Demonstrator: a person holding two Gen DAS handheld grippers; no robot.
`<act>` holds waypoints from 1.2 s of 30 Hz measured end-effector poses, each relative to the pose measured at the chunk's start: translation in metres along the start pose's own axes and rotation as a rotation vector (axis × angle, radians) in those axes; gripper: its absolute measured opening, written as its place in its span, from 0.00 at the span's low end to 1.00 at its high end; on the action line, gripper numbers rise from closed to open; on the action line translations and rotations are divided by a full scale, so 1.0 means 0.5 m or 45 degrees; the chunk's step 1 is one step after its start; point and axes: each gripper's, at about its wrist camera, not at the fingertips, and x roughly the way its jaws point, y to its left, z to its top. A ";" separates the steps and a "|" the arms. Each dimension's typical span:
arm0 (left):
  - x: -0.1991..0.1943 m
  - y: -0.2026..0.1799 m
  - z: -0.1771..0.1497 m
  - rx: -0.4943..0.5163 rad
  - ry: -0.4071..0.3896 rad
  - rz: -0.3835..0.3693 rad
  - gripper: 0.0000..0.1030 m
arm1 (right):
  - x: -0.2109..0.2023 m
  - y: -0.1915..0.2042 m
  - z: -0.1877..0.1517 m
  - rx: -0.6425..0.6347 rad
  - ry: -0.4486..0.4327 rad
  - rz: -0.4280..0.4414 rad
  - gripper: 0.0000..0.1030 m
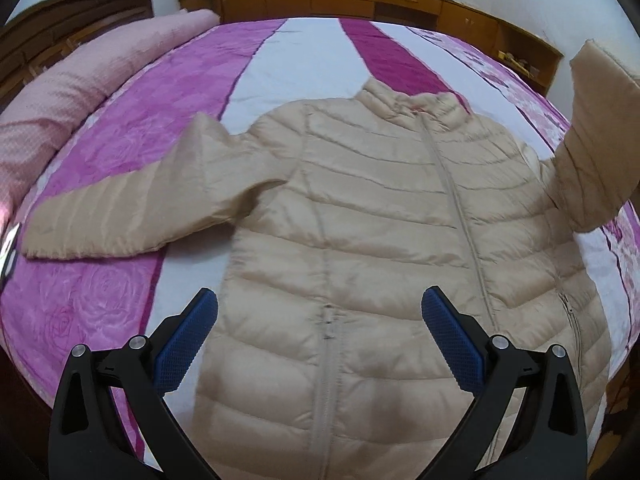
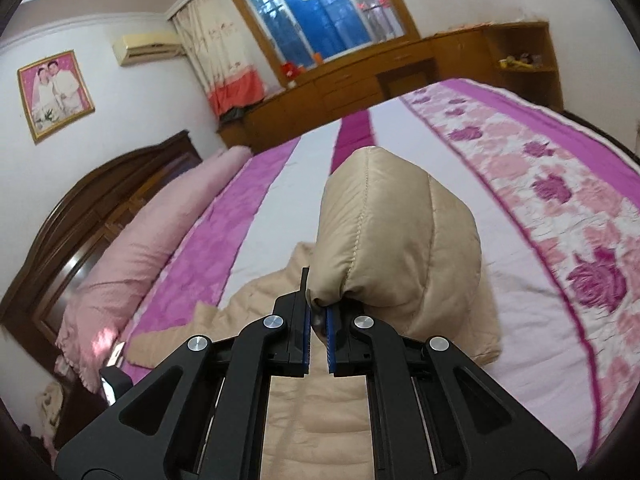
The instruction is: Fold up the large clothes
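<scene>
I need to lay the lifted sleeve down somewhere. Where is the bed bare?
Bare bedspread lies beyond the jacket's collar, toward the wooden cabinets, and on the floral band beside the lifted sleeve. The jacket fills the near middle; the pink quilt roll crowds the headboard side.

Pink bolster point(image 1: 80, 80) (rolled) beside dark headboard point(image 2: 100, 200).

I am working in a home bedroom: a bed point(image 2: 440, 152) with a dark headboard point(image 2: 92, 204), a framed wedding photograph point(image 2: 55, 94) and an air conditioner point(image 2: 146, 46) on the wall, a curtained window point(image 2: 320, 12), and wooden cabinets point(image 2: 352, 84) beyond the bed's far edge.
</scene>
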 end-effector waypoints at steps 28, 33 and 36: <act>0.029 0.147 -0.035 -0.161 0.028 0.027 0.95 | 0.446 0.116 -0.267 0.055 0.527 -0.062 0.41; 0.022 0.120 -0.017 -0.117 0.008 0.001 0.95 | 0.365 0.121 -0.255 0.032 0.473 0.011 0.66; 0.018 0.091 -0.002 -0.083 -0.009 -0.032 0.95 | 0.296 0.109 -0.241 0.033 0.430 0.031 0.70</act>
